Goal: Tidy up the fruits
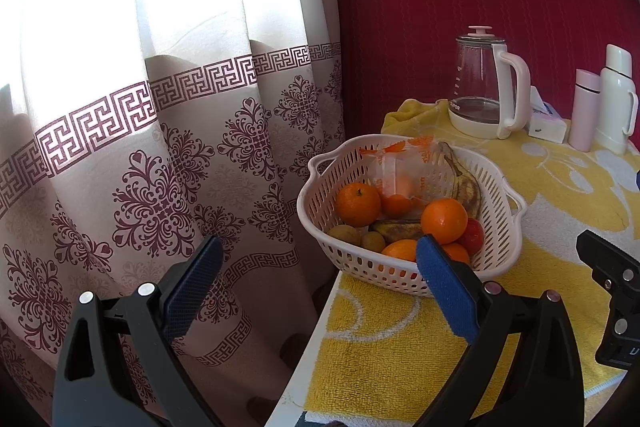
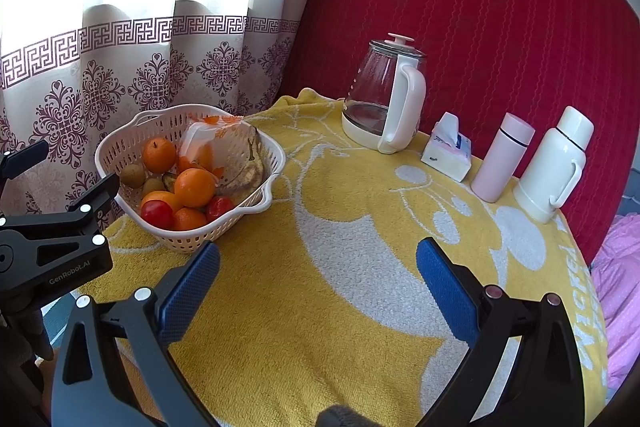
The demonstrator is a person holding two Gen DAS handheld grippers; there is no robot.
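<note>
Your left gripper (image 1: 320,267) is spread wide and holds nothing, hanging off the table's corner with its right finger just short of the basket (image 1: 496,227). Your right gripper (image 2: 318,269) is just as wide and just as empty, poised over bare yellow towel (image 2: 280,327), likely because that is the free space for laying things out. All the fruit sits heaped in the basket at the towel's left corner by the curtain (image 1: 160,147): oranges (image 2: 195,187), two red fruits that may be tomatoes (image 2: 157,214), small brown fruits (image 2: 133,175), spotted bananas (image 1: 466,187), and a plastic bag (image 2: 216,143) on top. The kettle (image 2: 384,99) and flasks (image 2: 556,163) stand well apart along the red wall.
</note>
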